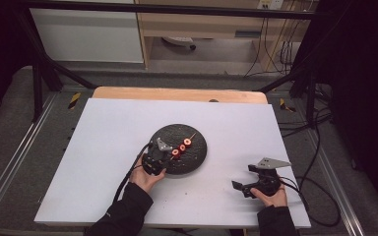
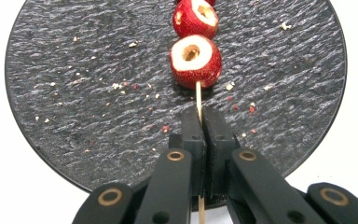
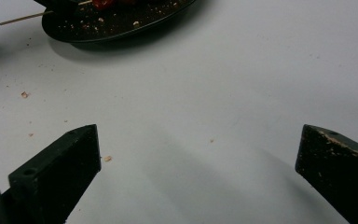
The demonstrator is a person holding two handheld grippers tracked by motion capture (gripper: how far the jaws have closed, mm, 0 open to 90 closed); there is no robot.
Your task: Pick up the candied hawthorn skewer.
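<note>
A round black slate plate [image 1: 197, 157] lies mid-table on the white board. On it rests a thin wooden skewer [image 2: 198, 95] threaded with red cored fruit pieces [image 2: 196, 60], three of them in the high view [image 1: 181, 147]. My left gripper [image 2: 201, 114] is shut on the skewer's near end over the plate's front left edge [image 1: 160, 152]. My right gripper [image 1: 243, 181] is open above bare board at the front right, its jaws wide apart with nothing between them [image 3: 198, 154]. The plate [image 3: 121, 25] and skewer tail [image 3: 21, 18] sit at the top left of the right gripper view.
Crumbs and red flecks dot the plate [image 2: 74, 93] and the white board [image 3: 107, 158]. The board [image 1: 103, 147] lies on a wooden table. Cables [image 1: 320, 196] trail off the right side. A shelf unit [image 1: 202, 24] stands beyond the table.
</note>
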